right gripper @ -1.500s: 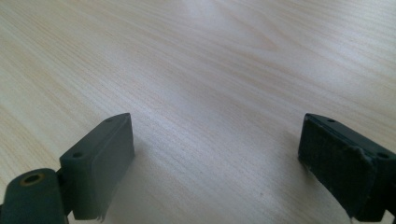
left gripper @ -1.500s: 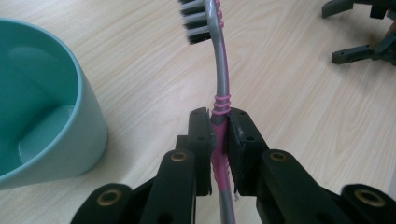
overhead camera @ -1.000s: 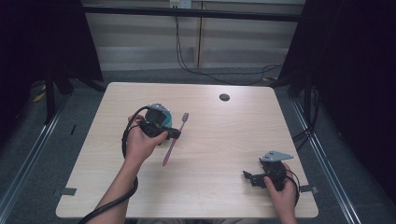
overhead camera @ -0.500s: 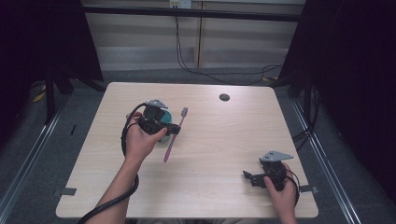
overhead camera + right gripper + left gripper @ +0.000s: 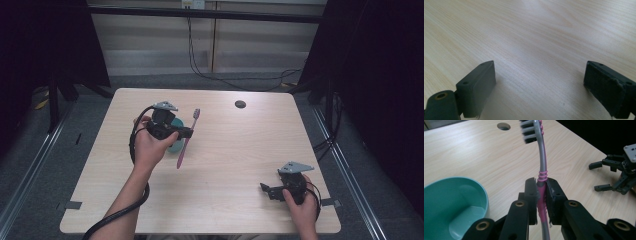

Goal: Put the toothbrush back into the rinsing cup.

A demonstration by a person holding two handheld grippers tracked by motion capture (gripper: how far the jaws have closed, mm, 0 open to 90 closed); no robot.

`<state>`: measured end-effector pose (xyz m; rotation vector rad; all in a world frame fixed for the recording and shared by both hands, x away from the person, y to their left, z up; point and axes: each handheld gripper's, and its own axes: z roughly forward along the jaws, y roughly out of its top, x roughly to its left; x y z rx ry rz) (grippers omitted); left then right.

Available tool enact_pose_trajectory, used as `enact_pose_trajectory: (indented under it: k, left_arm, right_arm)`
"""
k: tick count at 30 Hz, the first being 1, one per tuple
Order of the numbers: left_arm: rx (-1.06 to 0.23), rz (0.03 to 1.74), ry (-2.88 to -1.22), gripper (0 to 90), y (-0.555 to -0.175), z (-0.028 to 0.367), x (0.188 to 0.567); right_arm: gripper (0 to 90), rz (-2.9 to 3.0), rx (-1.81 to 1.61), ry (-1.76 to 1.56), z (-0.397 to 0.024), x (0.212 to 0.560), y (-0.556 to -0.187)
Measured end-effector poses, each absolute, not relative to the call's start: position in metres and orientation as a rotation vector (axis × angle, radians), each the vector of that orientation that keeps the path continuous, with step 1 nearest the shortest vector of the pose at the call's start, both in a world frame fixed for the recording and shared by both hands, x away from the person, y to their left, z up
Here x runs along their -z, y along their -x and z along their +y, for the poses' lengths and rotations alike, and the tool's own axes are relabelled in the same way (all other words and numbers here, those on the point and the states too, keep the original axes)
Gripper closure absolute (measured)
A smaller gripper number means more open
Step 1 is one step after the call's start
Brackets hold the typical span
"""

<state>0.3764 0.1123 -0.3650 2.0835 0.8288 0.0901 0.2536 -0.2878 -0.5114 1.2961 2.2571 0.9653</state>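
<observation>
- Pink and grey plastic toothbrush [image 5: 541, 167] clamped by its ribbed handle between the two black jaws of the left gripper [image 5: 541, 200]; bristle head points away from the hand, toward the far edge of the tabletop.
- In the high view the toothbrush [image 5: 187, 140] hangs lifted off the light wood tabletop [image 5: 230, 150], left of centre, its length running roughly from the near edge toward the far edge, head end farther away.
- The grip sits mid-handle, on the ribbed section; likely chosen so the brush balances and does not twist in the pads.
- Round teal plastic bowl [image 5: 454, 205] stands just beside the left gripper, partly under it in the high view [image 5: 176, 145]. It looks empty. My guess is that the brush is meant for it, or came from it.
- Right gripper [image 5: 274, 190] rests near the tabletop's near right corner, its jaws spread wide with nothing between them, bare wood beneath. It appears parked out of the way.
- A small dark round hole [image 5: 240, 104] sits near the far edge, well apart from everything.
- Nothing lies between brush and bowl; only the bowl's rim could catch the handle's tail on the way down.
</observation>
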Motion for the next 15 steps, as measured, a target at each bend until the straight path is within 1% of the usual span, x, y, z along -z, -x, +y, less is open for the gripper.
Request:
enact_pose_trajectory:
  k: [15]
  left_arm:
    - [-0.152,0.838,-2.051,80.7,-0.378,0.112,0.353]
  right_arm:
    - [10.2,2.257,-0.965,-1.297,-0.288,0.511,-0.254]
